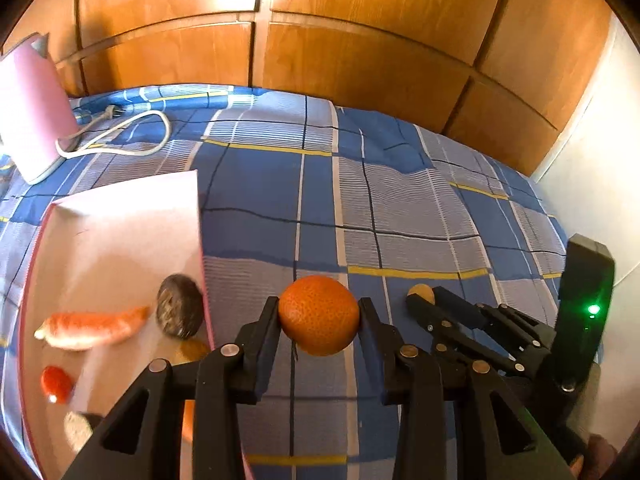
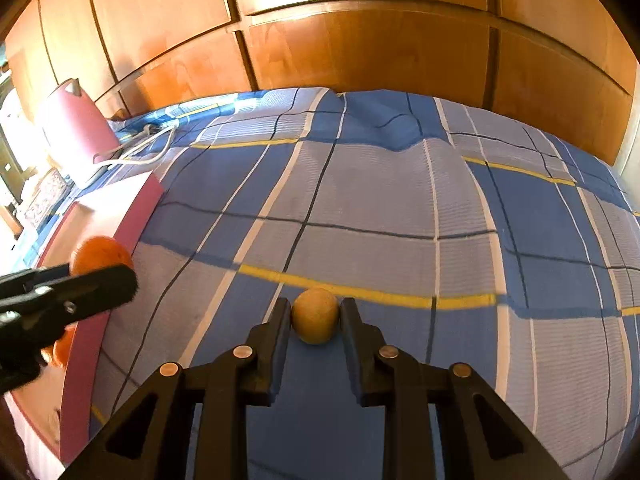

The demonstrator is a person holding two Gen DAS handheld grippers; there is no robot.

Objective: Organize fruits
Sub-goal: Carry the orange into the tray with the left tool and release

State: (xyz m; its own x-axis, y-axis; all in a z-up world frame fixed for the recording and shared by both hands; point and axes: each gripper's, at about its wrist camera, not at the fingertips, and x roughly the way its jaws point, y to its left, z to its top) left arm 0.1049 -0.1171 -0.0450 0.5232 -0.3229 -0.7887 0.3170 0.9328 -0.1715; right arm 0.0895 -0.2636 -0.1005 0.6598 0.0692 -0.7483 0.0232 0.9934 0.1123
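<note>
An orange (image 1: 319, 314) sits clamped between the pads of my left gripper (image 1: 320, 316), held above the blue checked bedsheet just right of the pink box (image 1: 120, 240). In the right wrist view the same orange (image 2: 102, 255) shows at the left, beside the box's wall (image 2: 132, 204). My right gripper (image 2: 316, 316) is shut on a small yellow-brown round fruit (image 2: 315, 315), low over the sheet. That fruit (image 1: 421, 293) and the right gripper (image 1: 424, 300) appear right of the orange in the left wrist view. Inside the box lie a carrot (image 1: 92, 326), a dark brown fruit (image 1: 179, 311) and a red fruit (image 1: 56, 384).
A pink kettle (image 1: 30, 108) with a white cord (image 1: 132, 136) stands at the bed's far left. Wooden wardrobe doors (image 1: 320, 40) rise behind the bed. A white wall (image 1: 600, 200) borders the right side. The checked sheet (image 2: 400, 220) stretches ahead, with a fold near the back.
</note>
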